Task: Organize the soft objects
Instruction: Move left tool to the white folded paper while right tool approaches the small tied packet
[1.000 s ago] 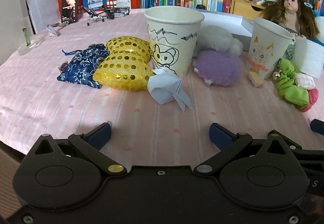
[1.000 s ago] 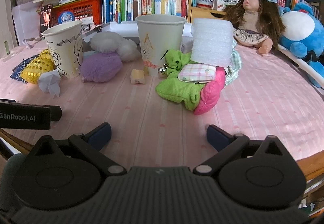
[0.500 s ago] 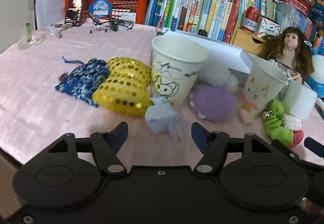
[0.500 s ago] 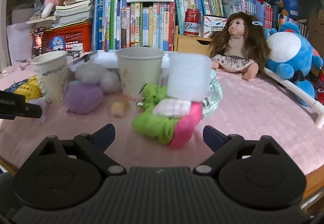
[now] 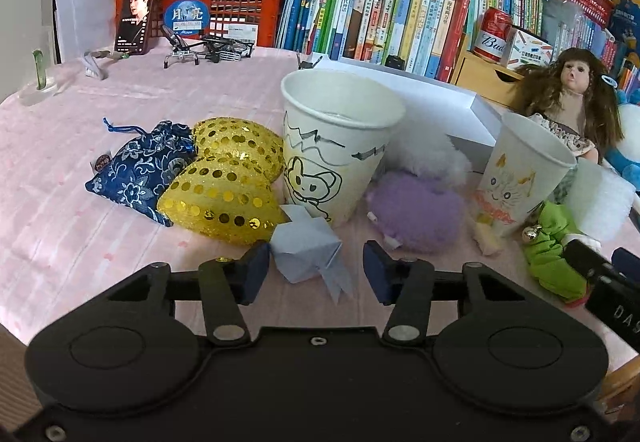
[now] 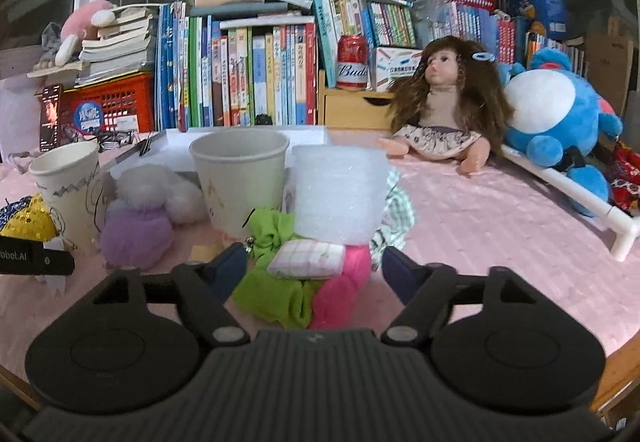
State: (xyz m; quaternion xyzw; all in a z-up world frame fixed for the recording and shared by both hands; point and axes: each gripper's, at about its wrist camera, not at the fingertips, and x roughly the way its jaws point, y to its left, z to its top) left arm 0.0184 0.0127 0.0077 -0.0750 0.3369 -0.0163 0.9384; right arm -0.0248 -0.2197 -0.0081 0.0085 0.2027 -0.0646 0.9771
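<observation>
My left gripper (image 5: 314,270) is open with its jaws on either side of a folded pale paper figure (image 5: 308,248) lying in front of a drawn-on paper cup (image 5: 334,144). A gold sequin heart (image 5: 224,178), a blue floral pouch (image 5: 140,168) and a purple pompom (image 5: 416,214) lie around it. My right gripper (image 6: 314,272) is open around a pile of a checked pad (image 6: 308,260), green cloth (image 6: 276,294) and pink cloth (image 6: 340,294). A white foam block (image 6: 338,198) stands just behind that pile.
A second paper cup (image 6: 240,180) and a white pompom (image 6: 152,188) stand behind the pile. A doll (image 6: 444,102), a blue plush (image 6: 556,114), a white box (image 5: 436,106) and rows of books (image 6: 240,74) line the back of the pink tablecloth (image 6: 500,234).
Both grippers moved forward over the table. The left one now brackets the paper figure and the right one brackets the cloth pile. Both jaw gaps have narrowed.
</observation>
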